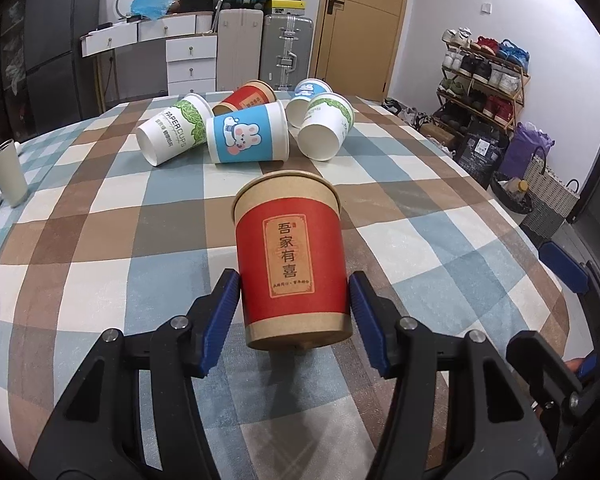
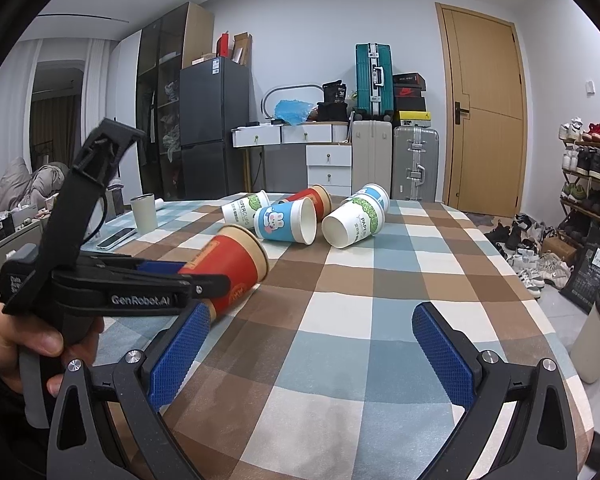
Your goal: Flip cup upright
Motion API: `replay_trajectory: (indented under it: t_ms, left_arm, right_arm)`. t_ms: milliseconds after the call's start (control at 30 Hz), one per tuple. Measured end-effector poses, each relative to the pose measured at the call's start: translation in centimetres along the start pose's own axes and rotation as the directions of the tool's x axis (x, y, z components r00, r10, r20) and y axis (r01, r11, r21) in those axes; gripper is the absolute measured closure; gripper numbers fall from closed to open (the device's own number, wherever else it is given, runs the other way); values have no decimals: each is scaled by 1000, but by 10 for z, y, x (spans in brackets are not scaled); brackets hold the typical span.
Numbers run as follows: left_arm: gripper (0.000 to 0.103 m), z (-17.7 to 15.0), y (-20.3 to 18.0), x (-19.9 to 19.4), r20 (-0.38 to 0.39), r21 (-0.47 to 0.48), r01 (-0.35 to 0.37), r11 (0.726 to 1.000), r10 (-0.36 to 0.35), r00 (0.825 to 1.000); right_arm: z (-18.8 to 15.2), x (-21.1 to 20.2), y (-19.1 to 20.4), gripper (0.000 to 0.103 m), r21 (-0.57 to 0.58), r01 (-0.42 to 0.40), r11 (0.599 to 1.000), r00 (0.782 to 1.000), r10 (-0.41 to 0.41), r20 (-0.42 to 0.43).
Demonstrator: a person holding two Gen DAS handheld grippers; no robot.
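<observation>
A red and kraft paper cup (image 1: 292, 258) with Chinese lettering sits between the blue pads of my left gripper (image 1: 294, 300). The pads touch its sides, near its base. In the right wrist view the same cup (image 2: 230, 264) is tilted, mouth pointing away and up, with the left gripper (image 2: 168, 280) shut around it just above the checked tablecloth (image 2: 340, 300). My right gripper (image 2: 310, 344) is open and empty, to the right of the cup, low over the cloth.
Several paper cups lie on their sides at the far end: a blue rabbit cup (image 1: 248, 136), green-leaf cups (image 1: 172, 132), (image 1: 326, 128), another red cup (image 1: 246, 98). A white tumbler (image 1: 6, 174) and a phone (image 2: 116, 238) are at the left edge.
</observation>
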State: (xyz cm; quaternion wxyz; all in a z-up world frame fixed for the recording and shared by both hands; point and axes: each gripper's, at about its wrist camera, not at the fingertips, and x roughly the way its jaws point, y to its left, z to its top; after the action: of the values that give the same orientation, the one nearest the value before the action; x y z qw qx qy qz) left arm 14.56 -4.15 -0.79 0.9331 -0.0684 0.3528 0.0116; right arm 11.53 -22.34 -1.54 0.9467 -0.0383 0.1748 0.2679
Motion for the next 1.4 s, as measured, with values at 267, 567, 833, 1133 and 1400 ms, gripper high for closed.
replay_trajectory:
  t_ms: [267,567,833,1133,1400]
  left_arm:
    - [49,-1,7,-25,39,-17,7,1000,-6,999]
    - [49,-14,11,-56,67,-19,16,1000,-15,998]
    - [49,-29,14,-76,73,-31,25,999,-23,997]
    - [49,-49,11,-89,59,-37,34,999,-32,998]
    - [49,-63,6,-92,43,-24,35,999,-34,998]
  right_arm:
    - [-1,-2,3,0,-10,-6,1000,1000,6,2]
    - [-3,-1,9,0,-30,-25,999,1000,25,10]
    - [-4,-1,11,0,-37,-28,999,1000,28,12]
    - [-4,-2,13,0,-40,-29,999,1000,29,11]
    - [-4,-2,13,0,-40,-27,999,1000,28,10]
